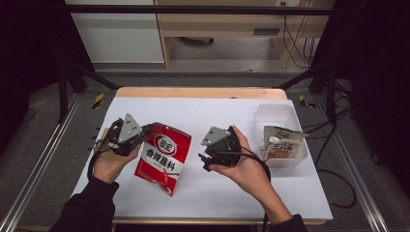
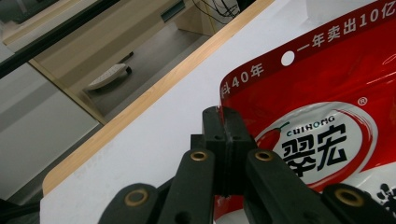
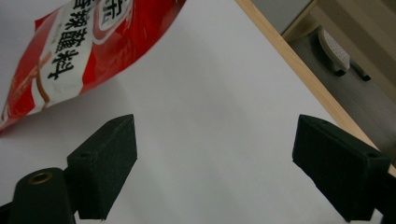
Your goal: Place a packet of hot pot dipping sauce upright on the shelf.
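Observation:
A red and white seasoning pouch with Chinese lettering hangs left of the table's middle, its upper left edge pinched by my left gripper. In the left gripper view the black jaws stand together on the pouch's edge, and my left gripper is shut on it. My right gripper is held in a hand at the middle of the table, to the right of the pouch. In the right gripper view its pads stand wide apart over the bare white tabletop, my right gripper open, with the pouch off at upper left.
A clear plastic bin stands at the right side of the table with a white and tan pouch in it. The white table surface ends in a wooden far edge. Black frame bars flank the table.

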A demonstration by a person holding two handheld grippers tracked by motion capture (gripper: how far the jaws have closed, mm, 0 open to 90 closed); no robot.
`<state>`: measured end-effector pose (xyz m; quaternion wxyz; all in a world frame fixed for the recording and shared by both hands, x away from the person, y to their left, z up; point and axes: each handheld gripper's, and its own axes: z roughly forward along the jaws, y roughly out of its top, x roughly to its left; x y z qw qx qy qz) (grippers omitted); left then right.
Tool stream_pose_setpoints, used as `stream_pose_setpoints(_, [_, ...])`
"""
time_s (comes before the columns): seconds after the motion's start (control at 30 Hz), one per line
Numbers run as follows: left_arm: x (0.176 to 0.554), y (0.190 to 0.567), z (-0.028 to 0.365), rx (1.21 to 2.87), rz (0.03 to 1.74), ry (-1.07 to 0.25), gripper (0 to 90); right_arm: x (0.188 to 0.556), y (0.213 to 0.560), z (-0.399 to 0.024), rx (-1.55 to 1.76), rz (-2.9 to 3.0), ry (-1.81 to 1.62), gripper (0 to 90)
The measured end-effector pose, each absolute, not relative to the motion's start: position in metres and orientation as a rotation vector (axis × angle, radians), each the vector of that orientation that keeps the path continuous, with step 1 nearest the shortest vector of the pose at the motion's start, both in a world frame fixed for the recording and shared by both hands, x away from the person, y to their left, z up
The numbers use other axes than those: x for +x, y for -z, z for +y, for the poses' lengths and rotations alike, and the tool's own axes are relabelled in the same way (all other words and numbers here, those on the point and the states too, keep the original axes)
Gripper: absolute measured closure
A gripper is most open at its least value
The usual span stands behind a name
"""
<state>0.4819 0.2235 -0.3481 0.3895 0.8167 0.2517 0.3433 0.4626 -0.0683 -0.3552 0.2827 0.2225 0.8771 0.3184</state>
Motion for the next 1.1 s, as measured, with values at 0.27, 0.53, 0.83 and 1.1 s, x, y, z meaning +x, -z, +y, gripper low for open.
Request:
stream_pose_setpoints(0.27, [0.482, 0.339, 0.218, 2.063, 0.624, -0.876, 90.0, 0.473, 0.334, -0.057, 0.55, 2.395, -0.843, 14.3])
stream_pose_setpoints(0.53, [0.48, 0.336, 0.216, 2.055, 0.612, -0.877, 90.0, 0.486, 0.321, -0.047, 0.528, 2.493, -0.84, 14.4])
stream_pose_setpoints(0.83, [0.477, 0.33, 0.216, 2.056, 0.601, -0.886, 90.0, 0.494, 0.319, -0.024, 0.488, 2.587, -0.843, 21.4])
stream_pose_setpoints(1.1, [0.474, 0.329, 0.213, 2.052, 0.587, -0.88, 90.0, 0.503, 0.316, -0.013, 0.487, 2.648, -0.856, 35.0])
